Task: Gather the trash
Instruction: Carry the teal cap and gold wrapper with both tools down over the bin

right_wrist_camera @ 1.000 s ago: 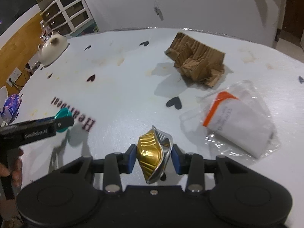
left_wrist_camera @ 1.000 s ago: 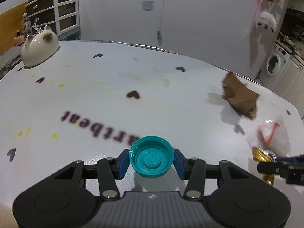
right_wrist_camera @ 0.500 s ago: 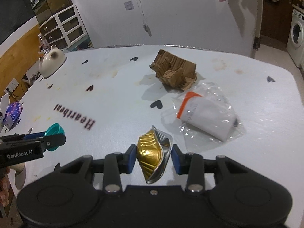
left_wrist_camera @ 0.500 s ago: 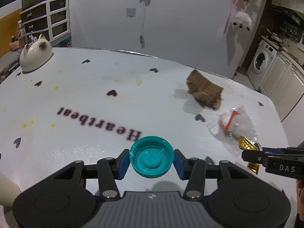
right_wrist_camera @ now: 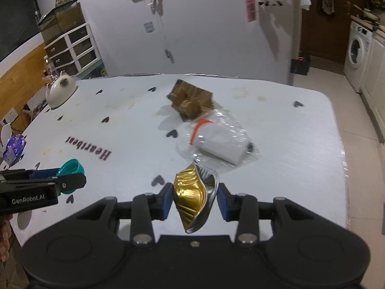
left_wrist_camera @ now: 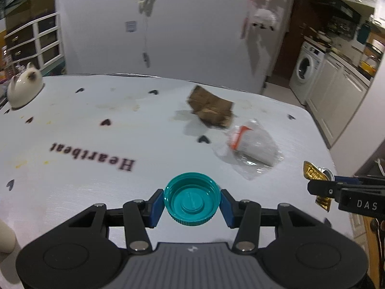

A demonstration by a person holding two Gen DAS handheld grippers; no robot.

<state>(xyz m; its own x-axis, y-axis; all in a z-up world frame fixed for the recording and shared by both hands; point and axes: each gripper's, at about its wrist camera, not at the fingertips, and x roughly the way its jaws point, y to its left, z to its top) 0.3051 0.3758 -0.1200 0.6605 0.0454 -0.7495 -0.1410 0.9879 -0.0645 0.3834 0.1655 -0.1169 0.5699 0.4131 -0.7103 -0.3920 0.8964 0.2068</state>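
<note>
My left gripper [left_wrist_camera: 192,206] is shut on a teal bottle cap [left_wrist_camera: 192,198], held above the near part of the white table [left_wrist_camera: 96,187]. A crushed gold coffee capsule [right_wrist_camera: 192,196] sits clamped in my right gripper [right_wrist_camera: 194,201], also lifted over the table's near edge. Each gripper shows in the other's view: the right gripper [left_wrist_camera: 320,187] with the gold capsule [left_wrist_camera: 314,172] at the right, the left gripper [right_wrist_camera: 69,178] with the teal cap [right_wrist_camera: 71,167] at the left. On the table farther off lie a crumpled brown cardboard piece [right_wrist_camera: 191,101] and a clear plastic wrapper [right_wrist_camera: 217,142] with white paper and an orange stripe.
A white cat-shaped ceramic pot [left_wrist_camera: 22,89] stands at the table's far left. A purple patterned box [right_wrist_camera: 14,148] sits off the left edge. A grey wall rises behind the table; a washing machine [left_wrist_camera: 304,72] and kitchen cabinets are at the right.
Both grippers have pulled back and risen with their loads, so more of the table, the cardboard and the wrapper has come into view. Neither grip has altered.
</note>
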